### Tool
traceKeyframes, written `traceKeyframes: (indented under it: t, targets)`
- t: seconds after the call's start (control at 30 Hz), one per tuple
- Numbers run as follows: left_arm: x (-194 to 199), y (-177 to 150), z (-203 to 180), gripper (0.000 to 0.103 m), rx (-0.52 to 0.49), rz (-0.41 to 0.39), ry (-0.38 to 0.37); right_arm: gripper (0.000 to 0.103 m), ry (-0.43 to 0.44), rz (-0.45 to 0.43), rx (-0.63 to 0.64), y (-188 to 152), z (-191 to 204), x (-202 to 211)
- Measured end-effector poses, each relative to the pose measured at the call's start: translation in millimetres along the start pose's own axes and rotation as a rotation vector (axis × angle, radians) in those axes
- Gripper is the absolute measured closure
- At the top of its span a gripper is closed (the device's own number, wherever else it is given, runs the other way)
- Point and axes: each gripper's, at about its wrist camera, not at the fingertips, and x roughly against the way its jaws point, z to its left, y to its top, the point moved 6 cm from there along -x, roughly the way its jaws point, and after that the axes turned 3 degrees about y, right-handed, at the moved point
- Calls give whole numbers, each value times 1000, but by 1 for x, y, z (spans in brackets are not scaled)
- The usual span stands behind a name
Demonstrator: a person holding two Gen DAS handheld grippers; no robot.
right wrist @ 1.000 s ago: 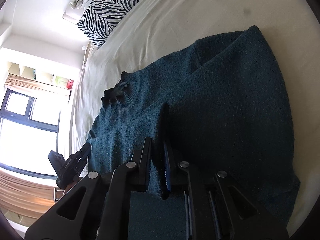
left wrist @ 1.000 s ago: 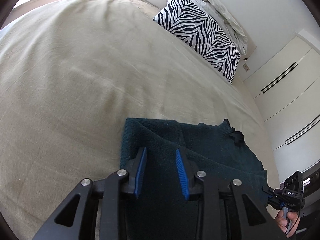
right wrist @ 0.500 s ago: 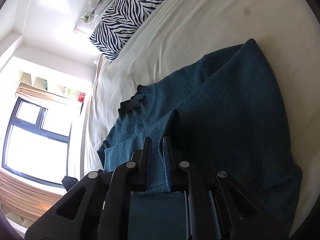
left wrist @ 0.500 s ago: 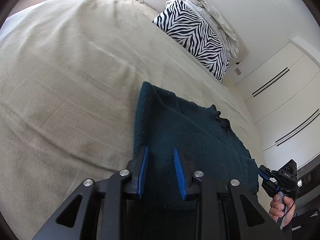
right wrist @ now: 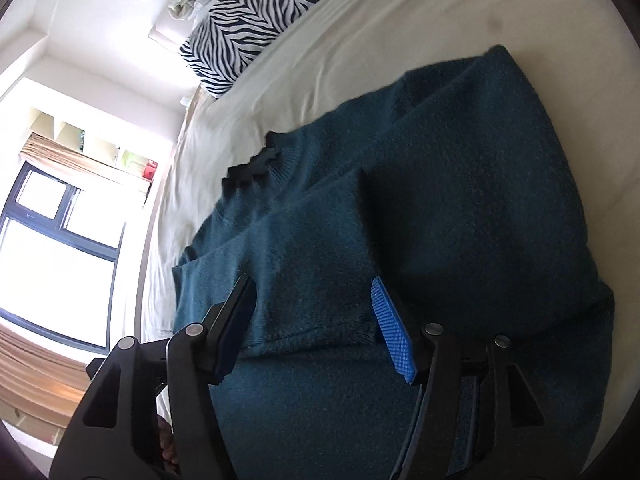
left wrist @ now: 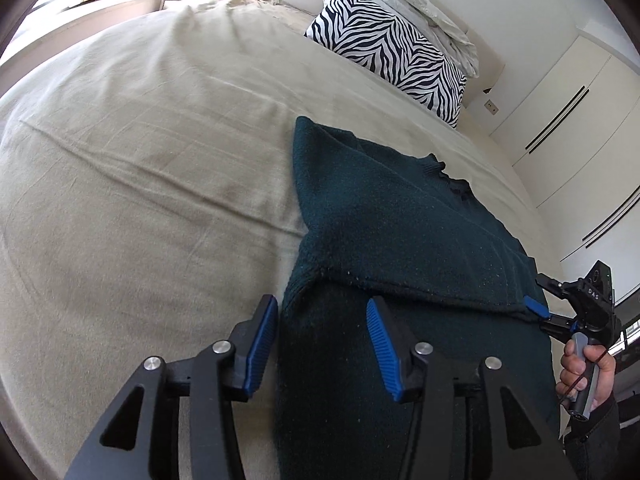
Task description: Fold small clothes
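Sweater [left wrist: 400,240] lies on the bed [left wrist: 140,160], its folded flap just released: left tool [left wrist: 320,344] and right tool [right wrist: 316,320] are both opening, pads clear of the knit.

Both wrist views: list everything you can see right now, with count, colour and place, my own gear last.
sweater: one, dark teal, on the bed, partly folded
bed: one, beige cover, under the sweater
pillow: one, zebra print, at the bed's head
bedding: one crumpled white heap, behind the pillow
wardrobe: one, white, beside the bed
window: one, dark frame, far wall
left gripper: black, blue fingers, opening over the sweater
right gripper: same, opening over a folded flap
hand: one, holding the right gripper
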Motion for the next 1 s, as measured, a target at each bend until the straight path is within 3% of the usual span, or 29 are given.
traceKeyframes:
  t: [0.1,0.23,0.47,0.7,1.0]
  targets:
    - [24,-23,16,51,37,22,-12,47,51,-36,-68,-7,-8,20]
    - [61,-66,39,48,97,72,-47,47,81,-68,-17,-28,-2,61]
    - [120,-135,53,48,118,144,-32,47,39,-37,70,-89,-4,120]
    - [132,-184,31,50,9,269,1,47,-14,39,88,-148,-13,150]
    - [122,-198,31,60,-36,342,7,47,-174,87,65,-212,-35,215]
